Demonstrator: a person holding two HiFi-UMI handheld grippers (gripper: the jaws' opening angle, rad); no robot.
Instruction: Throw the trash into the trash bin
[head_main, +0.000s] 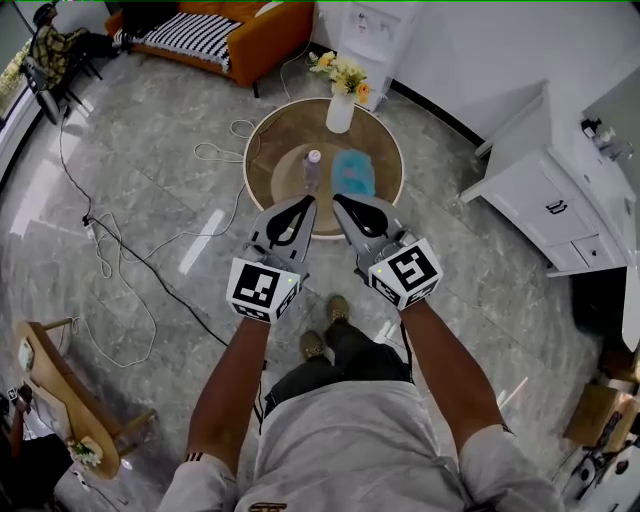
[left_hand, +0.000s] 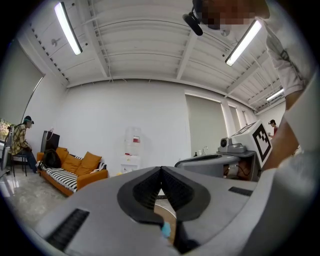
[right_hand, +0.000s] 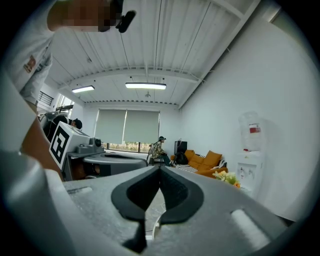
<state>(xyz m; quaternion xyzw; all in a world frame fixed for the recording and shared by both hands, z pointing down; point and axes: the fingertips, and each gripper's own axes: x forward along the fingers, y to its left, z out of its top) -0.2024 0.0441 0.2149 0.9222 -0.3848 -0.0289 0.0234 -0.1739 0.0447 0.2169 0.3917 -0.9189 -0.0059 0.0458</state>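
On the round wooden table (head_main: 268, 150) lie a crumpled blue piece of trash (head_main: 353, 173) and a small clear plastic bottle (head_main: 313, 168). Both grippers hover side by side above the table's near edge, pointing toward it. My left gripper (head_main: 307, 201) is shut and empty, just short of the bottle. My right gripper (head_main: 340, 201) is shut and empty too, just short of the blue trash. In the left gripper view the jaws (left_hand: 160, 169) meet at the tips, with a sliver of blue (left_hand: 165, 230) below them. The right gripper view shows my right gripper (right_hand: 160, 168) closed on nothing. No trash bin is in sight.
A white vase of flowers (head_main: 341, 105) stands at the table's far edge. Behind it are a water dispenser (head_main: 372, 35) and an orange sofa (head_main: 215, 35). A white cabinet (head_main: 545, 205) stands at the right. Cables (head_main: 110, 260) trail over the floor at the left, near a wooden stool (head_main: 60, 400).
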